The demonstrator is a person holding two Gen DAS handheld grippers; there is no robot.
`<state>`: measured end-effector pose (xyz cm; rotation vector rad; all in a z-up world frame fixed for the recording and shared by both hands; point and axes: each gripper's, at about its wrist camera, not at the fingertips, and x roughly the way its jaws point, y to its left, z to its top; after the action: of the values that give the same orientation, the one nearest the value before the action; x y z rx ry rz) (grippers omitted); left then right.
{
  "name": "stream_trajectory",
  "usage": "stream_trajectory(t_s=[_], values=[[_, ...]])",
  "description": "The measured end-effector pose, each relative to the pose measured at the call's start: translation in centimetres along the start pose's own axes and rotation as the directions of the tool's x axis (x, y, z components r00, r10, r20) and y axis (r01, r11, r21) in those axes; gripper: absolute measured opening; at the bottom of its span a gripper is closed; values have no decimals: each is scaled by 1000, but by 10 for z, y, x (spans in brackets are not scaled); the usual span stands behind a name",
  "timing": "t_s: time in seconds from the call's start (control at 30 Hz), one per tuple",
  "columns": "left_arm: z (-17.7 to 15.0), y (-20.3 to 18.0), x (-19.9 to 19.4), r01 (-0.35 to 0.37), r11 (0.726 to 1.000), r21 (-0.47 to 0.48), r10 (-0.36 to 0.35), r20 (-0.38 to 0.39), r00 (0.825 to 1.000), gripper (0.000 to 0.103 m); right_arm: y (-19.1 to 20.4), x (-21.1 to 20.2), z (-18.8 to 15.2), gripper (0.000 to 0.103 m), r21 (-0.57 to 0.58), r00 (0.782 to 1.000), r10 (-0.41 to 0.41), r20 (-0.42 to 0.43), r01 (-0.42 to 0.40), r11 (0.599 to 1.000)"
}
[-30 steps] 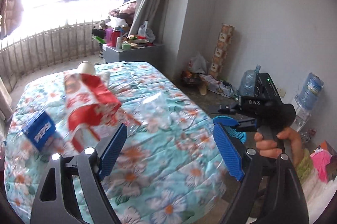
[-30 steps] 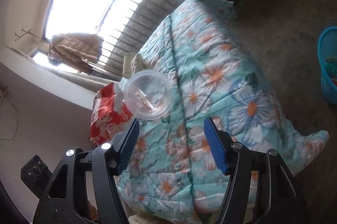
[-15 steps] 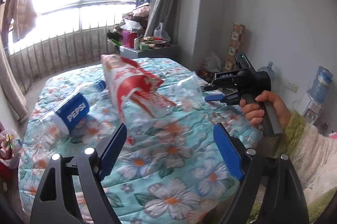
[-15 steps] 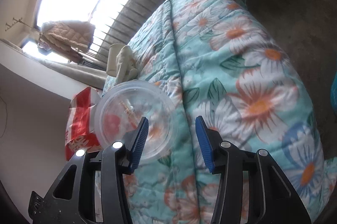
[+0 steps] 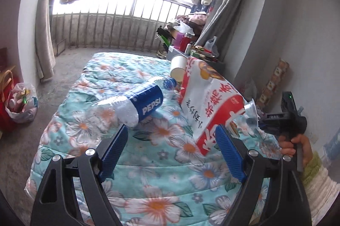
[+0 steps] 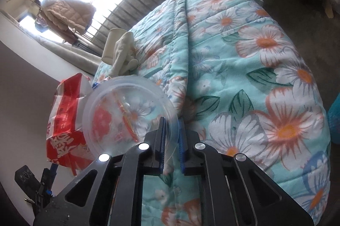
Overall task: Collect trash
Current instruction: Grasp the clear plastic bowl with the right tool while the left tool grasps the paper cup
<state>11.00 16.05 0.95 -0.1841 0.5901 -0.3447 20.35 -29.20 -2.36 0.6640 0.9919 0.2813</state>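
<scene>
Clear plastic lid (image 6: 127,113) lies on the bed's floral quilt (image 6: 265,77) in the lower left of the right wrist view, leaning against the red-and-white snack bag (image 6: 63,120). Right tongs (image 6: 171,147) are closing, the lid's near rim between the pads, so this hand is the nearer one. Left tongs (image 5: 172,151) gape wide and empty, angled down, with the Pepsi bottle (image 5: 136,105) lying crosswise just beyond, cap toward the paper cup (image 5: 178,69).

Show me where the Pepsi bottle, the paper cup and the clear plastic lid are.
Pepsi bottle (image 5: 146,101), left wrist view, on its blue label.
Paper cup (image 5: 178,66), left wrist view, on its side wall.
Clear plastic lid (image 6: 127,113), right wrist view, on its centre.
</scene>
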Motion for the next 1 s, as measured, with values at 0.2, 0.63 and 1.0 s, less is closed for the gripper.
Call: stream_trajectory(t_s=[0.2,0.63,1.0], values=[[5,-6,-6,28,1000,5,-28,25,999,82,14,-16,-4,5,-28,999,-23,35,24,999],[113,-22,13,214,977,7,-214,43,976,82,7,-43,-28,4,-26,998,-52,48,53,998],[238,-45,237,168,983,68,-123,-433,893,82,2,-52,-33,4,-24,998,-30,52,31,999]])
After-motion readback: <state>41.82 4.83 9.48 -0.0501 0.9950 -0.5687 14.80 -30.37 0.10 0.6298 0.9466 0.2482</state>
